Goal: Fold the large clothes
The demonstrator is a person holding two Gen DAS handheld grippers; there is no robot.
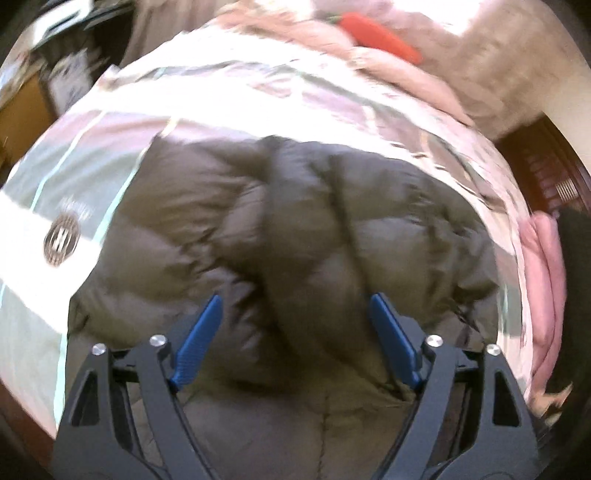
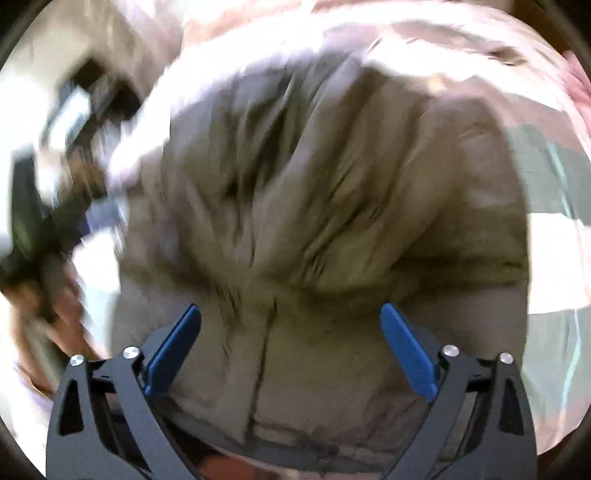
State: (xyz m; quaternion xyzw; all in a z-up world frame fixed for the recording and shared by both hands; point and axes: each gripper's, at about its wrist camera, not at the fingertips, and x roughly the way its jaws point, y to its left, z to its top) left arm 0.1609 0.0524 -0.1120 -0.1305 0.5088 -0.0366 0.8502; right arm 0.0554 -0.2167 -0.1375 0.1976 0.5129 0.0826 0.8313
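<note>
We are working over a dark olive puffer jacket [image 1: 288,221] that is lying spread on a bed [image 1: 110,147] covered in a pale sheet with mint stripes. Both views are blurred, so fine detail is lost. The left hand-held gripper [image 1: 295,306] is hovering with its blue pads wide apart, holding nothing, above a raised ridge of the jacket. The right hand-held gripper [image 2: 290,317] is likewise spread and empty over another stretch of it.

We judge the step to be picking grasp points. The quilted shell is looking slick and puffy, so we are aiming to pinch a seam or edge deeply rather than a bulging panel, and to lift both sides evenly.

A pink cloth [image 1: 543,288] and a red carrot-shaped toy [image 1: 376,35] are lying well apart from the jacket.
</note>
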